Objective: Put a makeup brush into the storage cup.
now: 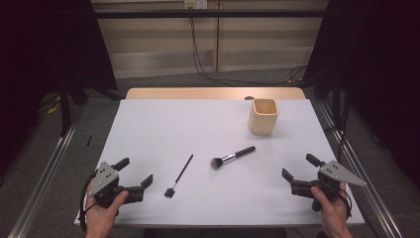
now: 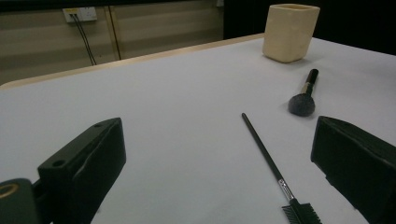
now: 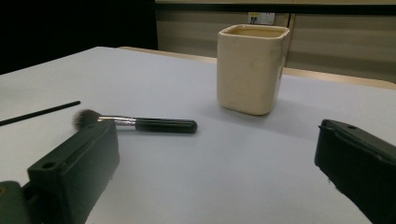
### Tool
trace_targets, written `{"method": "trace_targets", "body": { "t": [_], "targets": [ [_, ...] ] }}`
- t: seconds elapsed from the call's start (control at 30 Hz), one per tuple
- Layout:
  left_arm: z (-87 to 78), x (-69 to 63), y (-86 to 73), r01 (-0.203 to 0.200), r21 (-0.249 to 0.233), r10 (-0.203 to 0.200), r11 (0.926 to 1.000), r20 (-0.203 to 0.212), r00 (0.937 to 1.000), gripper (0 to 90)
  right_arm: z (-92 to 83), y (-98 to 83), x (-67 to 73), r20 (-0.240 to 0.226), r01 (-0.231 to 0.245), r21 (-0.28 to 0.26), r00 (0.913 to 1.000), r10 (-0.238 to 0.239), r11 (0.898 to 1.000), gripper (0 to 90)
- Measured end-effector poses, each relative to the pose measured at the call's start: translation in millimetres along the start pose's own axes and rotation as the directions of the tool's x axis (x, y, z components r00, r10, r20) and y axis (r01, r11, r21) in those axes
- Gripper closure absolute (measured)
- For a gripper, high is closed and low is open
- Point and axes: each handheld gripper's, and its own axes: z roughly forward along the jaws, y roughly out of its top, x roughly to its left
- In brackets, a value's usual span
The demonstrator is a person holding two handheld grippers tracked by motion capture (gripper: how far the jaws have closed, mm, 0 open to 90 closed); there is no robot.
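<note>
While both hand-held grippers, left [image 1: 136, 174] and right [image 1: 295, 171], rest wide and empty near the worktop [image 1: 163, 124] edge, nothing is grasped; next, one likely reaches the powder brush [image 1: 233, 157] or thin brush [image 1: 179, 176].

The counter [image 1: 163, 124] is plain pale grey-white with a light wood edge, and the cup [image 1: 263, 116] on it is cream. The powder brush [image 1: 233, 157] has a black handle, silver ferrule and dark bristles; the thin brush [image 1: 179, 175] is black throughout. Both tools, left [image 1: 135, 173] and right [image 1: 295, 166], are black with grey plates.
</note>
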Motion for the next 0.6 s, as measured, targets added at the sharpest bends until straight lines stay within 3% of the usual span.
{"method": "trace_targets", "body": {
  "t": [0.2,0.27,0.47,0.6],
  "targets": [
    [-0.5,-3.9,1.2,0.000,-0.007,0.000,1.0000,0.003,1.0000,3.4,-1.8,1.0,3.6,-0.008,0.013,-0.003,0.9999,-0.013,1.000,0.0],
    [2.4,-5.8,1.6,-0.009,-0.003,0.009,1.0000,0.030,0.9995,3.4,-1.4,1.7,5.4,-0.012,0.009,-0.007,0.9999,-0.009,1.000,0.0],
    [8.3,-10.7,8.3,-0.015,-0.028,0.016,0.9995,0.041,0.9990,3.3,0.2,1.8,7.0,-0.025,0.011,-0.004,0.9996,-0.012,1.000,0.0],
    [12.9,-8.8,14.3,-0.002,-0.036,0.001,0.9993,-0.002,1.0000,2.8,-0.5,1.6,5.7,-0.024,0.008,-0.006,0.9997,-0.008,1.000,0.0]
  ]
}}
